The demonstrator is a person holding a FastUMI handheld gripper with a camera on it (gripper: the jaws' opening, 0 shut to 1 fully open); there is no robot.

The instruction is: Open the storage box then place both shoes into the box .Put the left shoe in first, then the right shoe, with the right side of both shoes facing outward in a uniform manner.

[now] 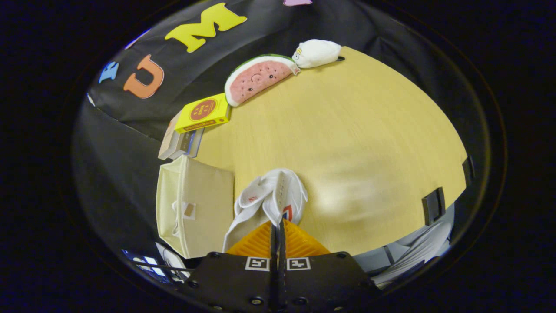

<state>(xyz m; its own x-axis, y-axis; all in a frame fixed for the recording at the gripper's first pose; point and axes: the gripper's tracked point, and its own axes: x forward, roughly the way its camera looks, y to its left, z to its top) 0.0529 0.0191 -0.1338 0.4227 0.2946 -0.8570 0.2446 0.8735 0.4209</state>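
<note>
The gripper (278, 226) has its two fingers drawn together on a thin part of a white shoe (271, 198), with only a narrow slit left between them, so both fingers press on the shoe; the shoe hangs just ahead of the fingertips, its pale upper spreading to either side of them, with a small red mark on the left flap and a red and blue mark close to the right finger; just to the left of the fingers and the shoe stands the storage box (195, 208), a cream fabric box with a small tag on the side that faces the gripper, touching or nearly touching the shoe, which of the two I cannot tell; whether its lid is up or down cannot be told from here; beyond the box, further ahead and to the left of the fingers, lies a short stack of books (182, 141) with a yellow box (204, 112) resting on top; still further ahead is a watermelon-slice plush toy (258, 77), and just beside its far end a white plush toy (317, 53); all of these sit on a light wooden table (360, 130), whose bare top stretches ahead and to the right of the fingers.
</note>
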